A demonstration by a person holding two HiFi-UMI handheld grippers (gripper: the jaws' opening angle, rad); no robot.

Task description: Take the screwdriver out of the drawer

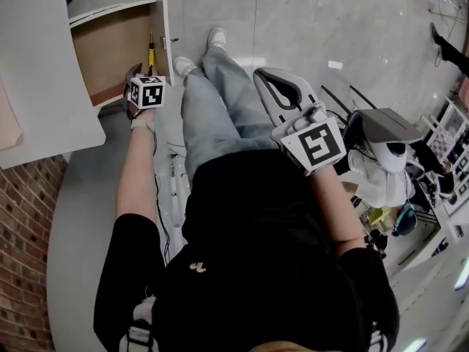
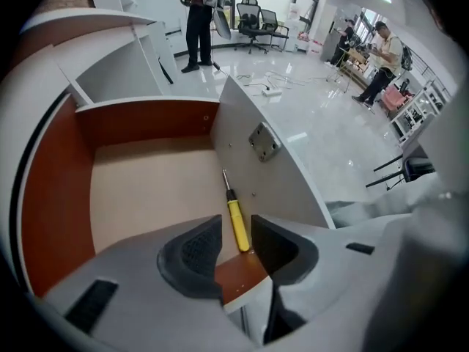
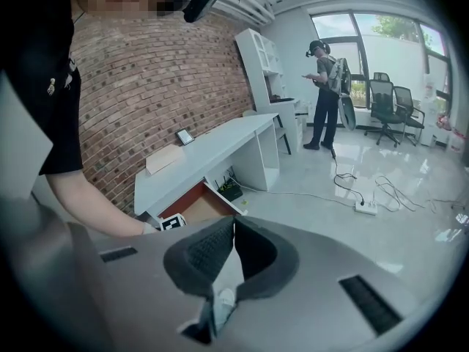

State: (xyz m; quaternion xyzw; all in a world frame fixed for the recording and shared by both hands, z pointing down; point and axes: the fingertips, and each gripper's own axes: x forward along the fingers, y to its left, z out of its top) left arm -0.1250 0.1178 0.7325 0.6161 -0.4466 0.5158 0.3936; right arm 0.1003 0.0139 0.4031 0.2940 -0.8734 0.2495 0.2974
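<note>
The drawer [image 1: 110,50] stands pulled out of the white desk, with a brown bottom [image 2: 146,182]. A yellow-handled screwdriver [image 1: 151,55] lies in it along the right side wall, its metal shaft pointing away from me. In the left gripper view the screwdriver [image 2: 236,222] shows in the gap between the jaws. My left gripper [image 2: 236,232] hovers at the drawer's near corner, open, its pads clear of the handle. My right gripper [image 1: 265,77] is held over the person's lap, away from the drawer. The right gripper [image 3: 233,222] is shut with nothing in it.
The white desk top [image 1: 44,86] overhangs the drawer on the left, beside a brick wall [image 1: 22,255]. The person's legs [image 1: 220,101] sit just right of the drawer. Grey equipment and chairs [image 1: 388,138] crowd the right. Other people stand far off on the glossy floor [image 2: 308,116].
</note>
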